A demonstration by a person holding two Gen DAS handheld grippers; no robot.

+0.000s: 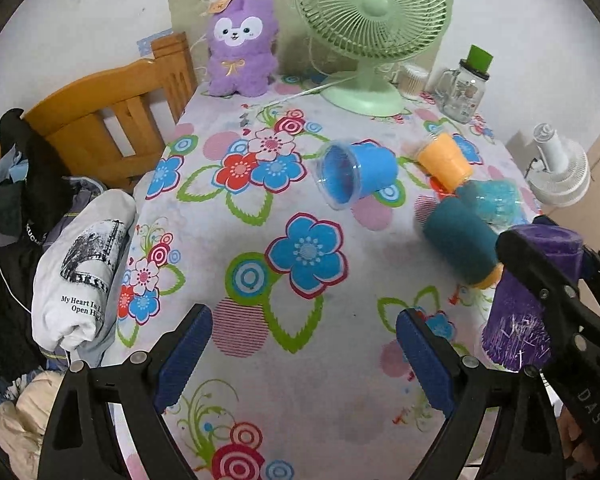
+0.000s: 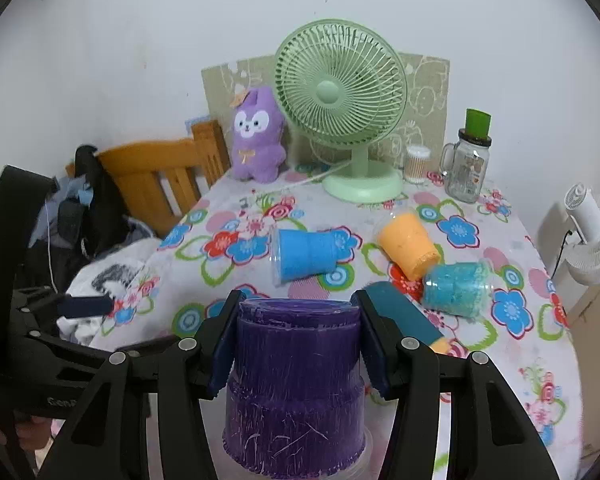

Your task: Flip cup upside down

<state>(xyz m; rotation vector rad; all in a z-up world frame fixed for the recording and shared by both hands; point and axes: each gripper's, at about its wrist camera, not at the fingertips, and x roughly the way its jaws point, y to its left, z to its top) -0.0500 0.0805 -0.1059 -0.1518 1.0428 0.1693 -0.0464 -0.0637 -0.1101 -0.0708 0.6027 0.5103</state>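
The purple cup point(image 2: 296, 376) is sitting between the pads of the right gripper point(image 2: 296, 344), which is clamping its narrow end from both sides; the wide rim is pointing down toward the near edge of the desk point(image 2: 540, 360), so the cup looks already turned over, or very nearly. From the left wrist view the same cup point(image 1: 532, 300) is showing at the far right, tilted, with its rim low; whether the rim is touching the cloth cannot be told from either view. My reading is that the flip itself is mostly done and the step in hand is setting the cup down mouth-first.

Going down in size: the green fan point(image 2: 340, 108) is standing at the back of the desk, with a purple plush toy point(image 2: 258, 136) beside it and a glass jar point(image 2: 466, 172) to the right. Four other cups are lying on their sides mid-desk: a blue cup point(image 2: 306, 256), an orange cup point(image 2: 408, 246), a light blue cup point(image 2: 458, 288) and a teal cup point(image 1: 460, 244), the last just beside the right gripper.

The left gripper point(image 1: 304, 360) is hanging spread wide over the cloth, holding nothing.

The next move is calling for levelling the cup, lowering it until the rim is seated flat, then opening the gripper without nudging the teal cup.
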